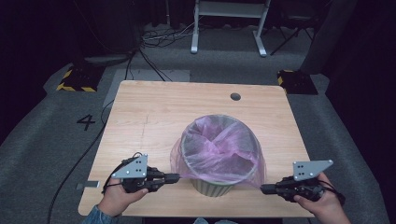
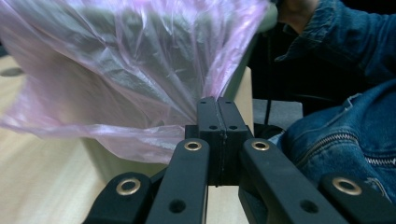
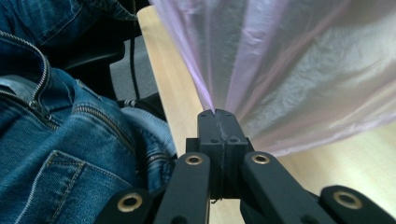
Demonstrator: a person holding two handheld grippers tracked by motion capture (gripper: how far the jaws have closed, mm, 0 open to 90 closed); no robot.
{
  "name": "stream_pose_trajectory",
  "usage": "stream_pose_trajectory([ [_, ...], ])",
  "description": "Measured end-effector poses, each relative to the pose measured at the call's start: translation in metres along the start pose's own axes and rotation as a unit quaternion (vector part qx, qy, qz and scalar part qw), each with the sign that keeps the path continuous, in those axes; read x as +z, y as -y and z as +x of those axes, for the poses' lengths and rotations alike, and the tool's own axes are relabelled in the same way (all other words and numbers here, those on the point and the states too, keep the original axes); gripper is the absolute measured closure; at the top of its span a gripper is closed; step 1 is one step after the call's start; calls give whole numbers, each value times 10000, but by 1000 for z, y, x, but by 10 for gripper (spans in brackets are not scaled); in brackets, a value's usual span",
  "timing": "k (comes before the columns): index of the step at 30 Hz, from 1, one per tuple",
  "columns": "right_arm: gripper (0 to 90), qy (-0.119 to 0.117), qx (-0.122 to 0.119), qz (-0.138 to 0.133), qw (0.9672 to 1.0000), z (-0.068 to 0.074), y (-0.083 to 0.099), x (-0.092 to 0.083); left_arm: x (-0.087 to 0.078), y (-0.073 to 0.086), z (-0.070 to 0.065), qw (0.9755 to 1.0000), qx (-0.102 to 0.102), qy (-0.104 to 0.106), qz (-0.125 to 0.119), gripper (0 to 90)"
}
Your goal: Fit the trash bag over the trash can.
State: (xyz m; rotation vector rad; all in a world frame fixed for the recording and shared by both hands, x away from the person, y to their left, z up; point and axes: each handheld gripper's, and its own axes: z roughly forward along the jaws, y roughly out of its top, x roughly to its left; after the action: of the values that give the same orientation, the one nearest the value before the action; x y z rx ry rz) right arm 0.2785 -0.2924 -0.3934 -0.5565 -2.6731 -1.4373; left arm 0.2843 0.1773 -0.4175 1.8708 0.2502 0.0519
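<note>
A pale green waste bin [image 1: 212,186] stands on the wooden table [image 1: 154,112], lined with a thin pink plastic bag [image 1: 219,144] that drapes over its rim. My left gripper [image 1: 176,177] lies low at the bin's left, shut on the bag's edge and pulling it taut. At the bin's right my right gripper [image 1: 262,188] is shut on the opposite edge of the bag. In the left gripper view the jaws meet with the pink film [image 2: 140,70] fanning out from them. The bag [image 3: 289,70] fans from the closed jaws in the right gripper view too.
A round cable hole [image 1: 235,96] sits near the table's far edge. A black cable [image 1: 74,163] trails off the table's left side to the grey floor. A white desk frame [image 1: 229,23] stands beyond. The person's denim clothing [image 3: 56,140] is close behind the near edge.
</note>
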Motion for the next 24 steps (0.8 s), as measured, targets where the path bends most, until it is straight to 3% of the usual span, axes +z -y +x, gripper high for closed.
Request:
stream_pose_trajectory([
  [6,900,189,281,458,9984,-13,27,27,10,14,3,9991,-24,-172,386,900],
  [10,900,342,494,599,9964,-21,45,36,13,32,14,9960,-264,-488,699,900],
  [11,900,431,514,697,9953,-22,49,38,15,38,18,9954,-409,-471,724,900],
  [12,900,410,585,691,9950,-23,53,40,18,45,22,9942,-548,-480,789,900],
  [15,900,190,721,700,9948,-22,61,44,23,56,25,9914,-671,-608,948,900],
  [17,805,91,662,658,9956,-18,58,41,20,56,24,9916,-708,-641,874,900],
  [18,728,124,641,480,9967,-16,55,35,18,55,23,9921,-705,-656,809,900],
  [19,646,150,603,347,9975,-15,52,31,15,53,22,9928,-695,-683,697,880],
  [22,491,385,467,-61,9981,-12,42,11,5,45,15,9925,-711,-917,389,620],
  [24,437,536,376,-264,9975,-11,35,0,2,41,11,9921,-686,-1012,291,473],
])
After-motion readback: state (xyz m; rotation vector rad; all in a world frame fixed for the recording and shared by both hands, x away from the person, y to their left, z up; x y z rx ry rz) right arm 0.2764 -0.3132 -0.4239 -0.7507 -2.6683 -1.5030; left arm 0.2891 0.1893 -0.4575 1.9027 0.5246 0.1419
